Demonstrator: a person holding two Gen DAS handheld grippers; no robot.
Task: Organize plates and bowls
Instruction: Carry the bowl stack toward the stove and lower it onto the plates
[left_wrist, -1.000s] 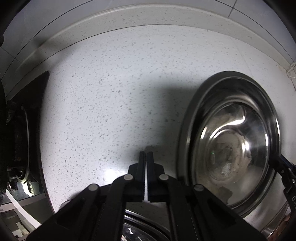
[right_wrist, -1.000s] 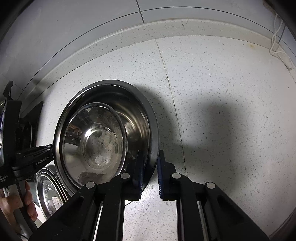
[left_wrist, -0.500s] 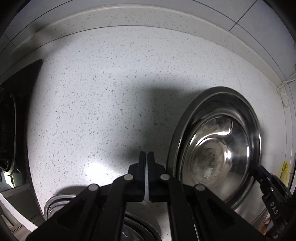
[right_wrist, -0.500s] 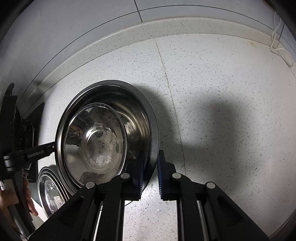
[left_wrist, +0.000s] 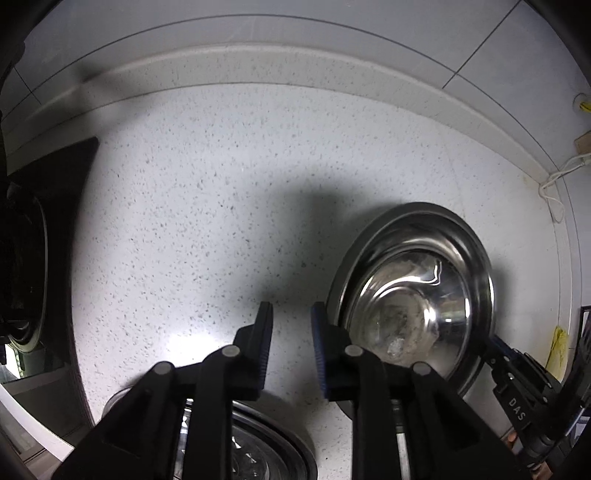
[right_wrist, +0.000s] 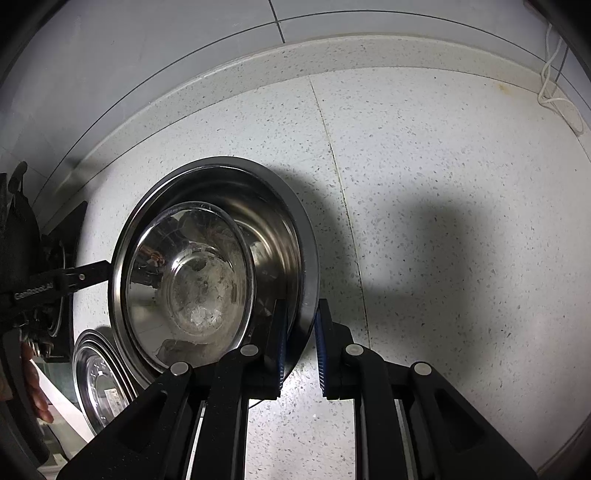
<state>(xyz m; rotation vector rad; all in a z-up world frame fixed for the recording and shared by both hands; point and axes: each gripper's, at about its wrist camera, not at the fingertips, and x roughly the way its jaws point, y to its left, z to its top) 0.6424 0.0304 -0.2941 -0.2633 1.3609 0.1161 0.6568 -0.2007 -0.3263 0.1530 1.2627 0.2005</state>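
Observation:
A large steel bowl (right_wrist: 269, 221) stands on the speckled counter with a smaller steel bowl (right_wrist: 195, 280) nested inside it. My right gripper (right_wrist: 299, 332) is shut on the large bowl's near rim, one finger inside and one outside. In the left wrist view the same large bowl (left_wrist: 424, 212) and its inner bowl (left_wrist: 399, 321) sit to the right, with the right gripper (left_wrist: 493, 349) at the rim. My left gripper (left_wrist: 291, 347) hangs above the counter, its jaws opening with nothing between them. A shallow steel dish (left_wrist: 266, 435) lies under it, also seen as the dish (right_wrist: 99, 376) in the right wrist view.
A black stove (left_wrist: 22, 277) borders the counter on the left. The tiled wall and raised backsplash (left_wrist: 295, 62) run along the back. A white cable (right_wrist: 557, 92) lies in the far right corner. A person's hand (right_wrist: 33, 380) shows at the lower left.
My left gripper has risen away from the counter and its jaws have parted from fully shut. The dish beneath it shows more. The right gripper and bowls have stayed put.

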